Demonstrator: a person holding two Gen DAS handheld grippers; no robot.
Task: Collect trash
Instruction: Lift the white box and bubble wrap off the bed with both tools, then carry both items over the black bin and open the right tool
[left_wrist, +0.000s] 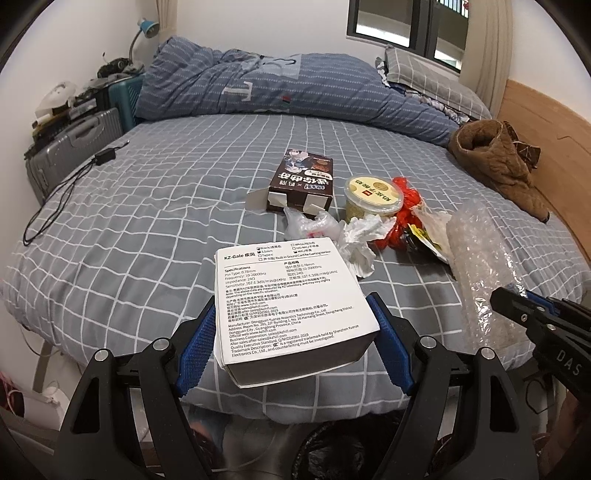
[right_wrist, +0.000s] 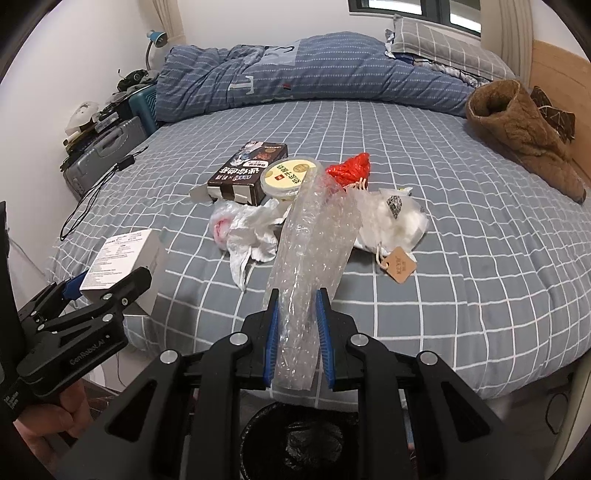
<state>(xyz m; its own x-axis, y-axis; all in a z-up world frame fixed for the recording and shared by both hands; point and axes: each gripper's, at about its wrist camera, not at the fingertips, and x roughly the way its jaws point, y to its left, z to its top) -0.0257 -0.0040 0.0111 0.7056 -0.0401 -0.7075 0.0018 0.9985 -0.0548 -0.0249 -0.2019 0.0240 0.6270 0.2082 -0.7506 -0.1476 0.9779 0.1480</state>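
Note:
My left gripper (left_wrist: 293, 317) is shut on a white printed earphone box (left_wrist: 280, 273), blue pads on its two sides, just above the bed's near edge. The same box (right_wrist: 125, 254) and left gripper (right_wrist: 110, 284) appear at the left of the right wrist view. My right gripper (right_wrist: 298, 299) is shut on a roll of clear bubble wrap (right_wrist: 314, 240) that sticks out forward over the bed. In the left wrist view that bubble wrap (left_wrist: 476, 251) and the right gripper (left_wrist: 517, 306) are at the right. A black-lined trash bin (right_wrist: 299, 443) stands on the floor below the right gripper.
On the grey checked sheet (left_wrist: 147, 221) lie a brown snack box (left_wrist: 303, 181), a yellow-lidded tub (left_wrist: 373, 195), a red bag (left_wrist: 406, 206), crumpled tissue (left_wrist: 358, 240) and a white plastic bag (left_wrist: 310, 225). A brown garment (left_wrist: 498, 162) lies at the right, a black cable (left_wrist: 66, 192) at the left.

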